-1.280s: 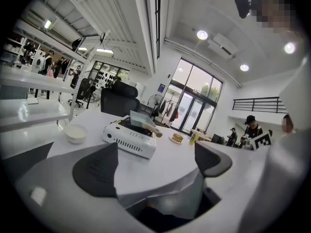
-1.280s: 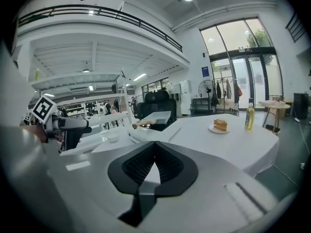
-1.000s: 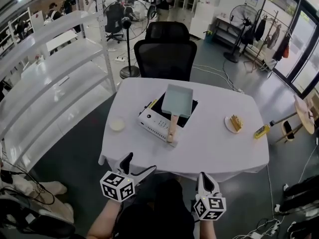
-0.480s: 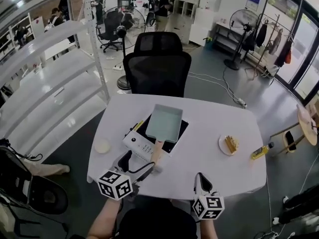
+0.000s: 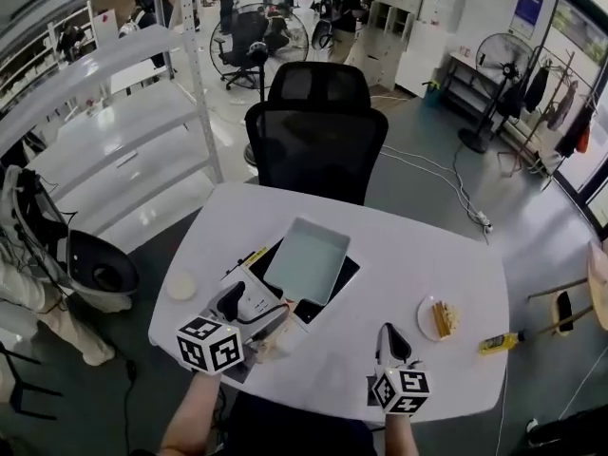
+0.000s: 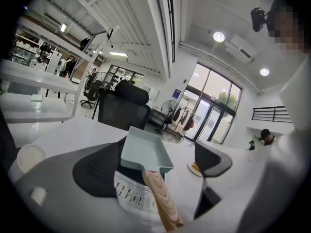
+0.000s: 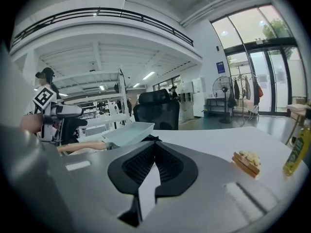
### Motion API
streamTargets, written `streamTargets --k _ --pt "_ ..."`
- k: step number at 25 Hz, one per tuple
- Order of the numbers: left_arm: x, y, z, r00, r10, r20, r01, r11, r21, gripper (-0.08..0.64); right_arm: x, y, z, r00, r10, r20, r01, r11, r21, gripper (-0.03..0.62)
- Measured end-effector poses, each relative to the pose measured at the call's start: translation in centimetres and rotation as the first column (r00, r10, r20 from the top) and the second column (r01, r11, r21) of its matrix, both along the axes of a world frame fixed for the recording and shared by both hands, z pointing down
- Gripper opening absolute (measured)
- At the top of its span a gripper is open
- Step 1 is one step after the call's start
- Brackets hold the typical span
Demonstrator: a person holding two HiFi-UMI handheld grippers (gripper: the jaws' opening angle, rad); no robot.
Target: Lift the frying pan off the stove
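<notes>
A pale green rectangular frying pan [image 5: 306, 259] sits on a white and black stove [image 5: 249, 300] on the white table [image 5: 418, 255]. Its wooden handle [image 5: 270, 336] points toward me. My left gripper [image 5: 252, 313] is open at the handle. In the left gripper view the handle [image 6: 160, 198] runs between the two spread jaws of the left gripper [image 6: 155, 176], with the pan [image 6: 143, 152] just beyond them. My right gripper [image 5: 390, 343] hovers over the table's near edge, shut and empty. In the right gripper view the right gripper [image 7: 153, 161] shows its pads pressed together, and the pan [image 7: 129, 130] is off to the left.
A plate with toast [image 5: 442, 317] and a yellow bottle [image 5: 499, 343] lie at the table's right. A small round dish [image 5: 180, 285] sits at the left. A black office chair [image 5: 318, 131] stands behind the table, white shelving [image 5: 104, 112] to the left.
Both grippers have advanced from below the table's edge to over the table. The left gripper has come up to the pan's handle. The pan has not moved on the stove.
</notes>
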State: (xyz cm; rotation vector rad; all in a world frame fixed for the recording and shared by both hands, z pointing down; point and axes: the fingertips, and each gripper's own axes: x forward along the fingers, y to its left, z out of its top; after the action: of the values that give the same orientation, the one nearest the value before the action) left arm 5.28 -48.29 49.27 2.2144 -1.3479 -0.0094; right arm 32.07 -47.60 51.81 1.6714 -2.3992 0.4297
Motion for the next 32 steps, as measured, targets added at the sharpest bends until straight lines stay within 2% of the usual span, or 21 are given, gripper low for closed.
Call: streamTargets --k 4,8,12,17,19,21,22,23,24,25,28,32 --pt "1.3 1.1 2.7 0.997 0.061 0.045 -0.055 0.991 -0.121 0.528 -0.5 -1.9 1.3 0.999 -0.042 0.031 0.043 0.999 -0.009 0.006" --pt "2.6 2.4 5.2 0.983 0.121 0.14 -0.083 0.964 -0.252 0.528 -1.2 -2.6 2.1 0.995 -0.074 0.062 0.076 0.997 -0.032 0.005" --pt "4.1 3.1 7.4 0.966 0.198 0.164 -0.125 0.92 -0.372 0.528 -1.8 -2.6 3.1 0.993 -0.089 0.081 0.093 0.994 -0.056 0.005" --pt "5.4 3.8 10.1 0.945 0.282 0.168 -0.159 0.841 -0.517 0.526 -1.4 -1.2 3.7 0.989 -0.079 0.122 0.089 0.993 -0.079 0.005" --pt "5.6 3.8 11.3 0.934 0.3 0.193 -0.15 0.821 -0.552 0.525 -0.8 -0.7 4.2 0.99 -0.074 0.122 0.086 0.992 -0.094 0.006" --pt "5.4 3.7 12.3 0.928 0.297 0.224 -0.122 0.811 -0.572 0.518 -0.2 -0.4 4.9 0.99 -0.064 0.129 0.079 0.991 -0.111 0.006" --pt "5.1 3.4 12.6 0.929 0.282 0.24 -0.097 0.811 -0.577 0.491 0.1 -0.4 5.1 0.99 -0.059 0.13 0.074 0.99 -0.116 0.006" --pt "4.8 3.1 13.0 0.931 0.259 0.257 -0.066 0.812 -0.58 0.409 0.3 -0.4 5.3 0.99 -0.053 0.13 0.069 0.991 -0.118 0.006" --pt "4.5 2.9 13.2 0.933 0.239 0.271 -0.038 0.812 -0.583 0.268 0.6 -0.4 5.4 0.99 -0.047 0.131 0.063 0.991 -0.118 0.006" --pt "4.3 2.7 13.5 0.933 0.229 0.279 -0.024 0.81 -0.586 0.216 0.8 -0.4 5.4 0.99 -0.04 0.133 0.056 0.991 -0.118 0.006" --pt "4.5 2.8 13.9 0.923 0.246 0.294 -0.029 0.809 -0.587 0.176 1.5 -0.6 5.6 0.991 -0.027 0.133 0.043 0.992 -0.119 0.005" --pt "4.6 2.6 13.9 0.918 0.255 0.302 -0.033 0.811 -0.585 0.169 1.9 -1.2 5.9 0.991 -0.015 0.134 0.032 0.992 -0.123 0.006"
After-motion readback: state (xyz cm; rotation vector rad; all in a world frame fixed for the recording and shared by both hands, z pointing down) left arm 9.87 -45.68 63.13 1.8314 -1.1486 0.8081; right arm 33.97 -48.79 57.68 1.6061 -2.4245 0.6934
